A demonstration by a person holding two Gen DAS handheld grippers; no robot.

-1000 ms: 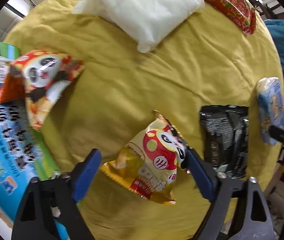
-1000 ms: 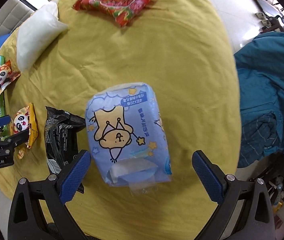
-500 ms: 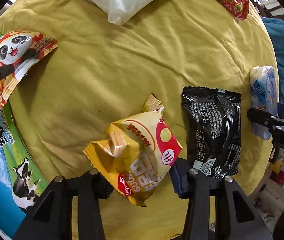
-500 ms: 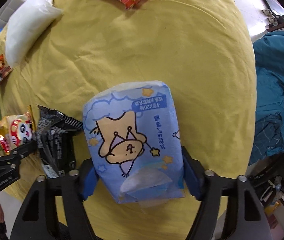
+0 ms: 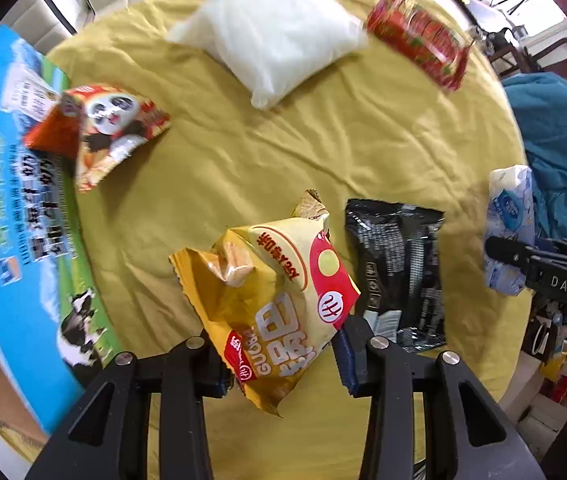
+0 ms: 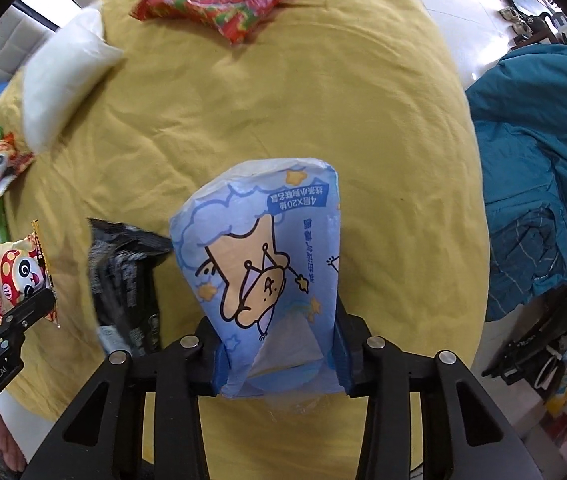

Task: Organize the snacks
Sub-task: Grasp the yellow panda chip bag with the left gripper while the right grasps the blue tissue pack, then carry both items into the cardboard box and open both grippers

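Observation:
My left gripper [image 5: 279, 354] is shut on a yellow panda snack bag [image 5: 271, 296], lifted off the yellow cloth. My right gripper [image 6: 279, 354] is shut on a blue tissue pack with a cartoon bear [image 6: 263, 264], raised and tilted. A black snack packet [image 5: 397, 268] lies flat between the two grippers. An orange panda snack bag [image 5: 103, 128] rests on the edge of a blue milk carton box [image 5: 7, 216] at the left. A red snack bag [image 5: 419, 38] lies at the far side, next to a white pillow-like bag [image 5: 275, 36].
The round table has a wrinkled yellow cloth [image 6: 303, 100]. A teal garment [image 6: 539, 168] is draped beside the table on the right. Chairs and clutter stand beyond the table's edge.
Both grippers went from open to shut, the left on the yellow snack bag, the right on the tissue pack. Both items have since been lifted.

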